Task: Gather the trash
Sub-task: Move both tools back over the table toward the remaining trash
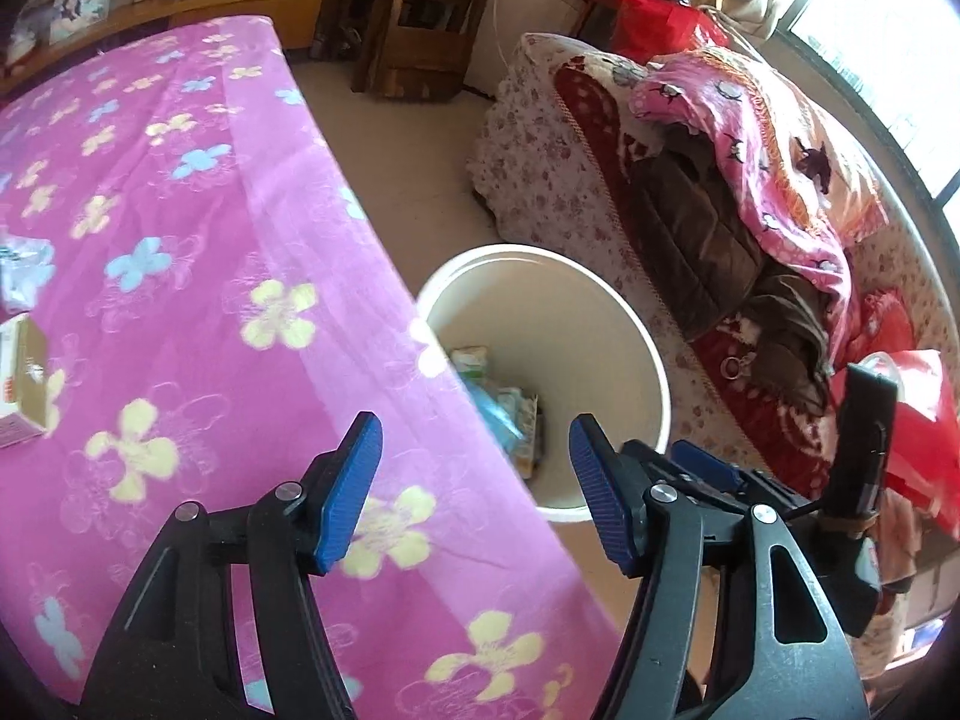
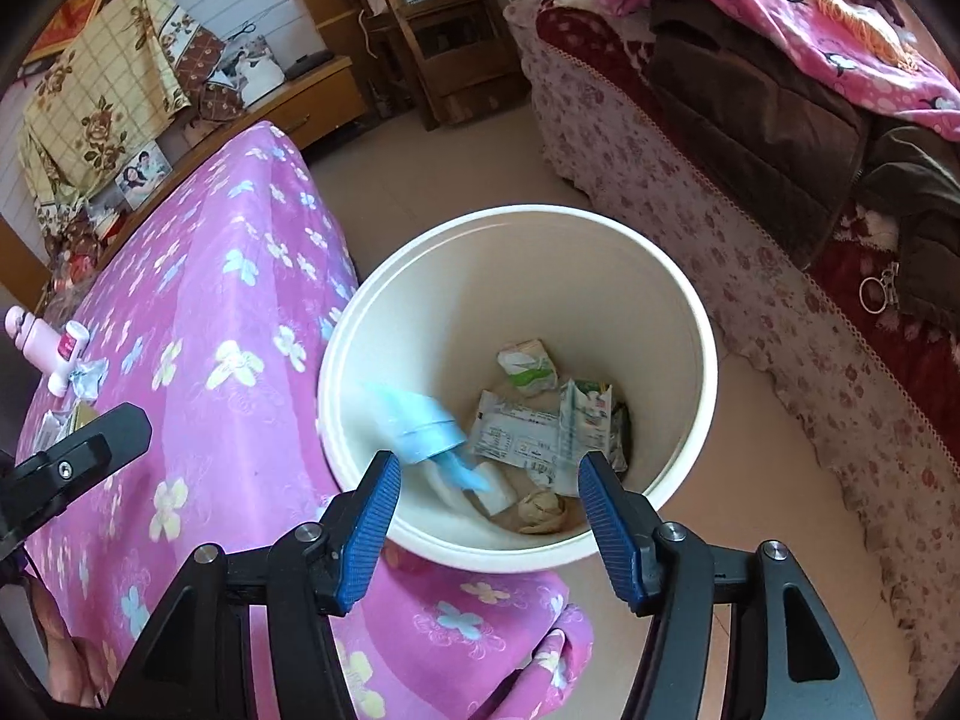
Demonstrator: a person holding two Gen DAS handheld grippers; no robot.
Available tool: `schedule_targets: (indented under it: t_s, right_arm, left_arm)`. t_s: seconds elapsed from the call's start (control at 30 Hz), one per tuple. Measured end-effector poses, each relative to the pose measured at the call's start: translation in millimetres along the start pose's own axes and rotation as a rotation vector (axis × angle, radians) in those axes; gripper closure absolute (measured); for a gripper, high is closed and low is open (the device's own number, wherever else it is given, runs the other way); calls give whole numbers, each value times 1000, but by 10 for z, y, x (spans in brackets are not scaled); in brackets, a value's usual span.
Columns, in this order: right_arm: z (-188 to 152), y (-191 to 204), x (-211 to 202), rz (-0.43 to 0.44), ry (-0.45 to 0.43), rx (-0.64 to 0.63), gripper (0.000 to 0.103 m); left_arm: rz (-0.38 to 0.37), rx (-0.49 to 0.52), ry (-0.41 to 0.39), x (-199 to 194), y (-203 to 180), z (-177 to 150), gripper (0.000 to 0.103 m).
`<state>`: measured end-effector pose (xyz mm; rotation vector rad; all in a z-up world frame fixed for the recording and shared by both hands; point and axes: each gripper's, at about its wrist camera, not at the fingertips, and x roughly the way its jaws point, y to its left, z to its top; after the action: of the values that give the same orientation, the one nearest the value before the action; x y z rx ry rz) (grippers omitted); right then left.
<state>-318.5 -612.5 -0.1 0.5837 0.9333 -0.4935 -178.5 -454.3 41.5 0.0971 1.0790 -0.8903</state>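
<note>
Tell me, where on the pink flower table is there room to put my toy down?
The flowered cloth is bare across its middle and along the edge beside the white bin. It is crowded at the far side, where a small box and a crinkled wrapper lie, with a pink bottle nearby. Both grippers, left and right, are open and hold nothing.

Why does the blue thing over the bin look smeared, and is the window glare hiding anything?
Right wrist view: the light-blue plastic wrapper is motion-blurred, apparently falling into the round white plastic bin; other trash there is sharp. Left wrist view: the bright window is blown out at the top right, washing out detail.
</note>
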Motion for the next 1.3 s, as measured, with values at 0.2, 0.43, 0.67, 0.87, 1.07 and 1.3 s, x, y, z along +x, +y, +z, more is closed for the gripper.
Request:
schedule_targets:
  t_s: [0.2,0.43,0.67,0.87,1.07,1.3]
  right_arm:
    - [-35,173,-85,19,-9,-28,43]
    - [-63,513,-217,57,-29,-78,43]
    - [-141,1047,-279,108,-32,-169,43]
    - [-254,1605,-167,167,8,-248,42]
    - [-336,2184,-47,213,29,-335,42]
    - [-153,2841,230,271,27,-388,42]
  left_arm:
    - [101,24,-36,-160,137,-71,39]
    - [187,12,-67,-418,430,-180,39]
    - [253,-41,-92,-747,845,-326,39]
    - [325,-108,-105,-1101,1354,-466,39]
    - [413,-212,-141,-1526,2050,-512,39]
    - [464,-301,-159,-1672,2703,-301,39]
